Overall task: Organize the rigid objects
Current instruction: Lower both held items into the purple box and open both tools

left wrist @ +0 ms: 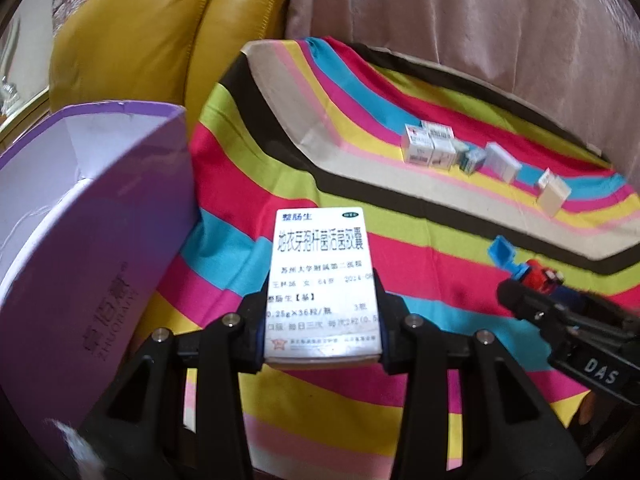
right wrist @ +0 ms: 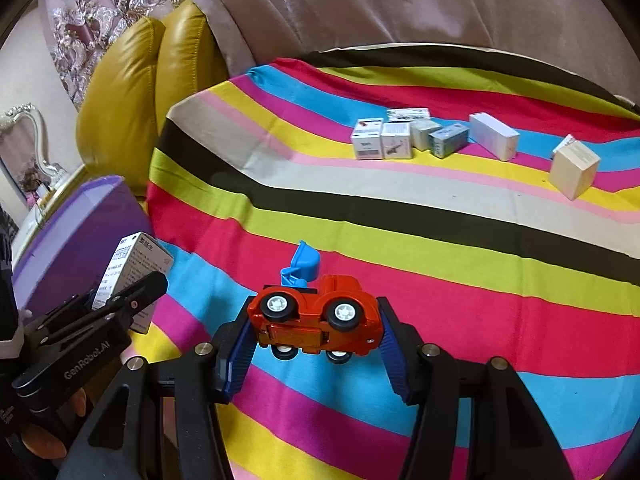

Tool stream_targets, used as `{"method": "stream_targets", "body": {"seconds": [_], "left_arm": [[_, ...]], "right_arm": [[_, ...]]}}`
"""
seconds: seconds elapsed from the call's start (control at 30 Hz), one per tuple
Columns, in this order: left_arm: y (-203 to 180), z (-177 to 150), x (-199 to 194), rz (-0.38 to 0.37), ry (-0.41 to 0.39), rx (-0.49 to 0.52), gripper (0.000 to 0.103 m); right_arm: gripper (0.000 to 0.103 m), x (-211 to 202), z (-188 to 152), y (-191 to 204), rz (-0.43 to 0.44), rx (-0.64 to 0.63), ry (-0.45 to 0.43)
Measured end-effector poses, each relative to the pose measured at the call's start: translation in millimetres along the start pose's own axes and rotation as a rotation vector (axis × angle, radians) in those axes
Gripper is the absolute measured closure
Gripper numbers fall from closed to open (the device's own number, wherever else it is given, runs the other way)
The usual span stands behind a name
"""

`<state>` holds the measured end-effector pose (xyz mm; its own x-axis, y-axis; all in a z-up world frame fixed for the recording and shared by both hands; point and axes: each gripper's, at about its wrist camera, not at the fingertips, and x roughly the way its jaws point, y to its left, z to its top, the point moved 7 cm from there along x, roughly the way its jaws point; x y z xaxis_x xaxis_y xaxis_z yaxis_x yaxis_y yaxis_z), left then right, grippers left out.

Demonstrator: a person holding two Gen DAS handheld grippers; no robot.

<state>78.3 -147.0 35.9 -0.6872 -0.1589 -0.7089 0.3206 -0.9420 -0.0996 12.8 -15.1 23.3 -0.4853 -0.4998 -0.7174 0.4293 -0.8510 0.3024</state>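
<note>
My left gripper (left wrist: 322,312) is shut on a white medicine box (left wrist: 322,280) printed with blue and black text, held above the striped cloth (left wrist: 400,264). That box (right wrist: 136,272) and the left gripper (right wrist: 132,296) also show at the left of the right wrist view. My right gripper (right wrist: 314,322) is shut on a red toy truck (right wrist: 316,320) with a blue scoop (right wrist: 304,264), lying on its side with the wheels facing me. The truck (left wrist: 540,276) and right gripper (left wrist: 536,300) appear at the right of the left wrist view.
A purple open box (left wrist: 80,220) stands at the left, also seen as the purple box (right wrist: 76,232). Several small cartons (right wrist: 412,134) and a beige carton (right wrist: 574,172) sit on the far part of the cloth. A yellow leather cushion (left wrist: 152,32) and pink fabric (right wrist: 400,0) lie behind.
</note>
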Motion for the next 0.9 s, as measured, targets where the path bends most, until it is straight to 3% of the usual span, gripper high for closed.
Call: {"method": "stream_targets", "body": {"seconds": [0.07, 0.43, 0.67, 0.9], "left_arm": [[4.8, 7.6, -11.2, 0.004, -0.023, -0.015, 0.059], [49.9, 35.4, -61.3, 0.087, -0.105, -0.074, 0.059], [111.9, 60.7, -124.4, 0.196, -0.247, -0.154, 0.059], [169.0, 65.9, -158.1, 0.285, -0.281, -0.218, 0.059]], "right_arm": [[0.046, -0.2, 4.3, 5.5, 0.033, 0.018, 0.002], [0.046, -3.4, 43.3, 86.4, 0.133, -0.138, -0.052], [0.046, -18.4, 72.5, 159.2, 0.208, -0.296, -0.128], [0.046, -18.2, 72.1, 229.8, 0.269, -0.460, -0.140]]}}
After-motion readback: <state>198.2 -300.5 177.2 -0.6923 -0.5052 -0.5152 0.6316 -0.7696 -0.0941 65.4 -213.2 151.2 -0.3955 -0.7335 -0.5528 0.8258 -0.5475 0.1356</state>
